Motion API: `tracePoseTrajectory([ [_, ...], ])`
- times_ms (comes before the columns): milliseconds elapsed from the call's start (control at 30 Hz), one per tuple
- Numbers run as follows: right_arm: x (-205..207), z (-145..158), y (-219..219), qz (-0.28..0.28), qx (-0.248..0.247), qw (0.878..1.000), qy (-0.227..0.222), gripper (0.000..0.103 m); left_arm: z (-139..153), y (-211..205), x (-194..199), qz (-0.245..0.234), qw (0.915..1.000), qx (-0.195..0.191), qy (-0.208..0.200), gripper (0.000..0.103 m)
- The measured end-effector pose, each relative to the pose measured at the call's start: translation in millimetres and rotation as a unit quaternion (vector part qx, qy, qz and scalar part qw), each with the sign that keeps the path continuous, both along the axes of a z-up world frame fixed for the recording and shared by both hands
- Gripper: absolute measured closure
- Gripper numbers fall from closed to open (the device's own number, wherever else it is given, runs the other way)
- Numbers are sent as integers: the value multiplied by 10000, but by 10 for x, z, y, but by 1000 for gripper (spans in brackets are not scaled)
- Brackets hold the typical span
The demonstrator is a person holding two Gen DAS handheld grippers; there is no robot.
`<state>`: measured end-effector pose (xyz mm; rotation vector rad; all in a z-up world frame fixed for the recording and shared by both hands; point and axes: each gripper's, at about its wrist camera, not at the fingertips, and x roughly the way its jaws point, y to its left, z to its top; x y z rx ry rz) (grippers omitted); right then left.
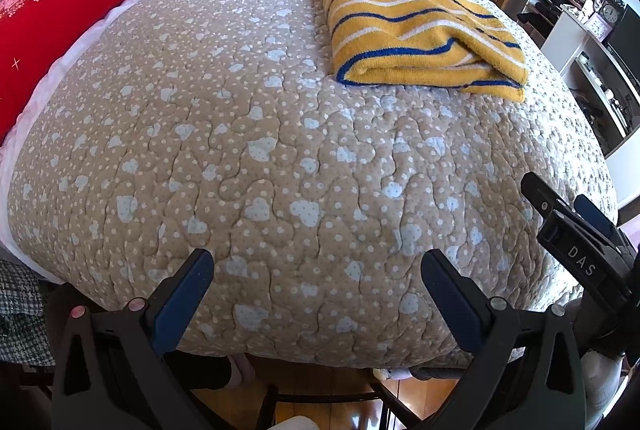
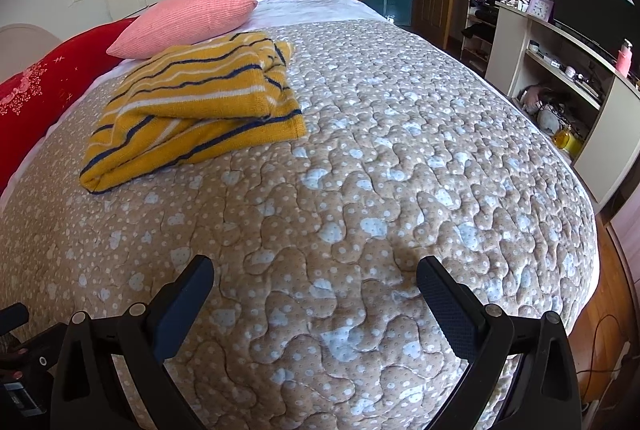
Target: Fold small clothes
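**Ana:** Fingers on both grippers stand wide apart with nothing between them. The left gripper (image 1: pixel 318 270) and the right gripper (image 2: pixel 316 276) both hover over the near part of the quilt (image 1: pixel 240 157), empty.

**Ben:** And the garment?

**Ana:** The yellow striped knit (image 1: pixel 412 29) lies folded on the quilt, well ahead of both sets of fingers, near the pink pillow (image 2: pixel 188 19). From the left gripper it sits ahead and to the right; from the right gripper, ahead and to the left. So it lies roughly between the two lines of sight.

**Ben:** Its long axis?

**Ana:** It seems to run away from the fingers, with a short folded edge turned toward them.

**Ben:** Which gripper is nearer?

**Ana:** Hard to call; the right one looks slightly closer. Either must reach forward and inward, probably together.
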<state>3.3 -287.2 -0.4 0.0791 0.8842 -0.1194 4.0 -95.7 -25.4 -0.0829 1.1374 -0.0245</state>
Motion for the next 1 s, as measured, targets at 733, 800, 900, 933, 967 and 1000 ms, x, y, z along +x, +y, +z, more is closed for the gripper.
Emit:
tracePoseTrajectory([
  [733,-35,31,164,343,-87,9993,-97,1,16,-25,-14,-11,10000,-34,12,0],
  [800,-35,33,161,345,-75,9993,-93,1,9,-20,-17,-1,10000,-69,44,0],
  [900,-44,47,171,375,-69,9992,-113,1,0,-6,-14,9,9999,-119,76,0],
  [933,-52,52,181,391,-72,9991,-122,1,1,-4,-17,8,9999,-126,76,0],
  [967,-61,57,190,408,-77,9991,-126,1,5,-4,-20,2,9999,-137,69,0],
  [1000,-65,61,204,422,-80,9990,-129,1,8,-5,-24,-4,9999,-148,62,0],
])
